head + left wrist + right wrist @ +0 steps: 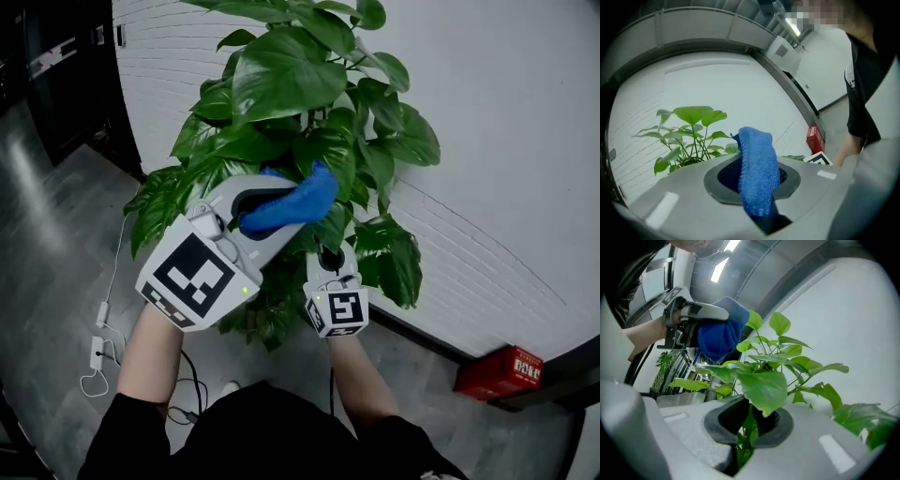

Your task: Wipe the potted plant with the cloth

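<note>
- The left gripper [279, 212] is clenched on a blue cloth [298, 199]. In the left gripper view the fabric runs up out of the closed jaws and folds over in a thick wad.
- The right gripper [330, 257] is pushed into the foliage of the potted plant [281, 75]. Its jaws look closed on the thin stalk [746, 441] of a broad leaf [764, 390], though overlapping leaves partly hide the pinch point, so I judge this rather than see it cleanly.
- The plant stands on the floor [56, 234] against a white wall [506, 141]. The pot is hidden under leaves and grippers.
- The relation that matters is that the cloth hangs above the held leaf and to its left. In the right gripper view the blue wad sits high and left, beyond the leaf and clear of its face.
- The leaf's long axis runs away from the right gripper, from the stalk at the jaws out to the tip. A wipe would probably go best along that line, from stalk to tip.
- The left gripper has the cloth and is the nearer one to the leaf's upper face, so the wiping stroke falls to it. The right only steadies the leaf.
- Wiping of this leaf seems not yet begun, since cloth and leaf are apart.
- The main risk is that pressing down on a leaf held only by its stalk could bend or tear it.
- A red box [502, 372] lies at the foot of the wall, well apart from the work.
</note>
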{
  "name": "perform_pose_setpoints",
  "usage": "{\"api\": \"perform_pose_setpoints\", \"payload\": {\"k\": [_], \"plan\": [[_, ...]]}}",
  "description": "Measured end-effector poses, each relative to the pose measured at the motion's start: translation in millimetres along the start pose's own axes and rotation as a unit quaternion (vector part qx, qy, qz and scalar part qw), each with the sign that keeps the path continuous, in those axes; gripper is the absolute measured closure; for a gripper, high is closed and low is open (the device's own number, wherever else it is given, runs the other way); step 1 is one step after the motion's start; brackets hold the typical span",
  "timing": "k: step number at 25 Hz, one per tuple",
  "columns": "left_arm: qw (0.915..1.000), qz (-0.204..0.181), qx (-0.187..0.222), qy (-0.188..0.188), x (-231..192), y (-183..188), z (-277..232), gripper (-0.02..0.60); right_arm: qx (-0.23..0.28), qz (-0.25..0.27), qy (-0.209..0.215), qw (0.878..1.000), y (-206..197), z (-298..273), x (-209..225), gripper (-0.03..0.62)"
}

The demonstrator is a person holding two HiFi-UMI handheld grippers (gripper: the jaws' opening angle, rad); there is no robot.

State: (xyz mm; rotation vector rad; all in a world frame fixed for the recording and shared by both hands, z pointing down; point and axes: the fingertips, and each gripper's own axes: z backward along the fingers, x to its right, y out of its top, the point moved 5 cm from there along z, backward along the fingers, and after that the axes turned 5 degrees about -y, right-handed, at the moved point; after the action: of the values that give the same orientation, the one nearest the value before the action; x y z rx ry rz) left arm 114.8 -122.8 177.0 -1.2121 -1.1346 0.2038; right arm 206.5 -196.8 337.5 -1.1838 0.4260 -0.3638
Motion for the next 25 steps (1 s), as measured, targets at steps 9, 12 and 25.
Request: {"api": "perform_pose_setpoints", "payload": {"k": [9,12,25], "plan": [[0.9853,-0.128,-0.1,0.052,-24.3,6.9,-67.8,0.494,0.024,-0.012,0.004,1.0,21.1,-2.0,15.2,0.579],[0.9851,-0.118,-0.115,0.049,-23.7,-6.8,-82.7,0.494,0.031,-0.011,0.012,0.999,27.9,-2.6,10.4,0.579],[0.9831,-0.114,-0.143,-0.019,-8.9,-32.5,-96.2,0.494,0.038,-0.009,0.018,0.999,34.5,-7.9,3.0,0.579]]}}
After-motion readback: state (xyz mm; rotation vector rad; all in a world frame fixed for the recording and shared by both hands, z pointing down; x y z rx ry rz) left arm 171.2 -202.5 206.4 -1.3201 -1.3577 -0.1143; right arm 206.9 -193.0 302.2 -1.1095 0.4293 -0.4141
